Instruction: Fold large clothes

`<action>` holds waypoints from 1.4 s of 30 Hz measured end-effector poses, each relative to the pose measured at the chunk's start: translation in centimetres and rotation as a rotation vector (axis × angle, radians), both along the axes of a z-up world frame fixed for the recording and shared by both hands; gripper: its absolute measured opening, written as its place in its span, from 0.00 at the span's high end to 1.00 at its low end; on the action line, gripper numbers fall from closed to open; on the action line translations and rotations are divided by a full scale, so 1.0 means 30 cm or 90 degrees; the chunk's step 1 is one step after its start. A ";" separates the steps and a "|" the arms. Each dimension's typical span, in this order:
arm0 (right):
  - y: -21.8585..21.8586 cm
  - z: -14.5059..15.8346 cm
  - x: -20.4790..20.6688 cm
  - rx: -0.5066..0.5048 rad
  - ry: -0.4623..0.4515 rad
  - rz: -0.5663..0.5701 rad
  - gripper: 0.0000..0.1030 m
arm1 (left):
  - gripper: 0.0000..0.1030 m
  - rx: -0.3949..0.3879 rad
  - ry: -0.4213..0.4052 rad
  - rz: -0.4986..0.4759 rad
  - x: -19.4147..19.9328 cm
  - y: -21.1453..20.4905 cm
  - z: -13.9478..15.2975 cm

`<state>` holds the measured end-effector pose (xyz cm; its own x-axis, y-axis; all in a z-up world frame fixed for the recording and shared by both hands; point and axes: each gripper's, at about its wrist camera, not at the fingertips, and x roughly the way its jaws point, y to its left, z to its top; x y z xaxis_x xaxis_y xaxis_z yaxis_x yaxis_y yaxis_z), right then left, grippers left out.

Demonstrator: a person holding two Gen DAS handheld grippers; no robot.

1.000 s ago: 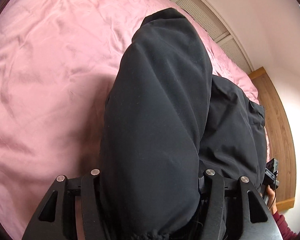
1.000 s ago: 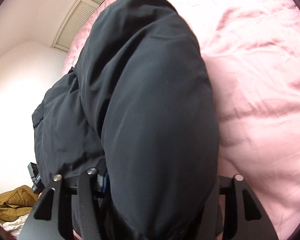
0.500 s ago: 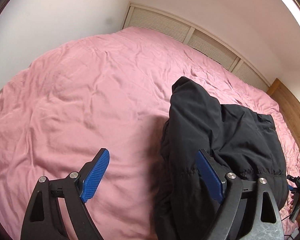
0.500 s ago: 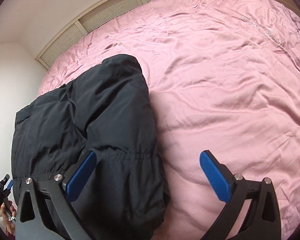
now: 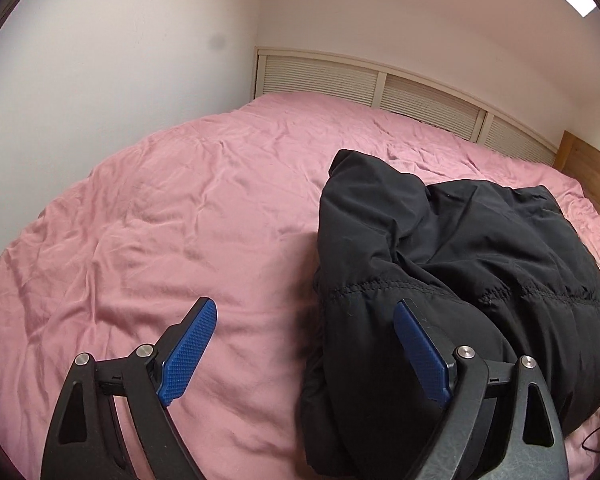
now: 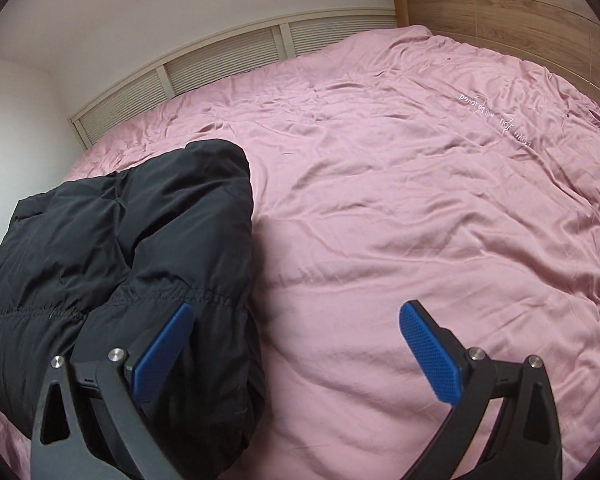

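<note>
Left wrist view: left gripper gapes wide, empty, black jacket at three o'clock on the pink bedcover. Right gripper likewise spread wide, holding nothing; jacket at nine o'clock.

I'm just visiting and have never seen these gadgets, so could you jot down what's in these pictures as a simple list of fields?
Setting: bed with a wrinkled pink duvet, white embroidered lettering near its far right
Garment: black padded jacket, lying folded in a bundle on the duvet
Left claw: open, empty, its right finger over the jacket
Right claw: open, empty, its left finger over the jacket
Behind the bed: slatted cream panels, wooden headboard
Folding: jacket released, held by neither claw
</note>
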<state>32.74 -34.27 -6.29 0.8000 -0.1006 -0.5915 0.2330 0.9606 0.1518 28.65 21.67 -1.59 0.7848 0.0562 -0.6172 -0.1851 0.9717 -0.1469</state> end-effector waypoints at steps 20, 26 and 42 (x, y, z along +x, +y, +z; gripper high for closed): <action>0.265 0.120 -0.606 -0.044 -0.020 0.050 0.00 | 0.10 0.064 -0.058 -0.058 -0.533 -0.526 0.299; 0.391 0.149 -0.803 -0.057 -0.038 0.077 0.00 | 0.10 0.079 -0.092 -0.050 -0.743 -0.571 0.374; 0.544 0.167 -1.119 -0.064 -0.070 0.108 0.00 | 0.01 0.110 -0.122 -0.057 -1.066 -0.593 0.378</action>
<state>-0.83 -17.95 -1.27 0.8698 -0.0129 -0.4933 0.0542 0.9961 0.0694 -3.33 3.88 9.76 0.8928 0.0721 -0.4447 -0.0815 0.9967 -0.0020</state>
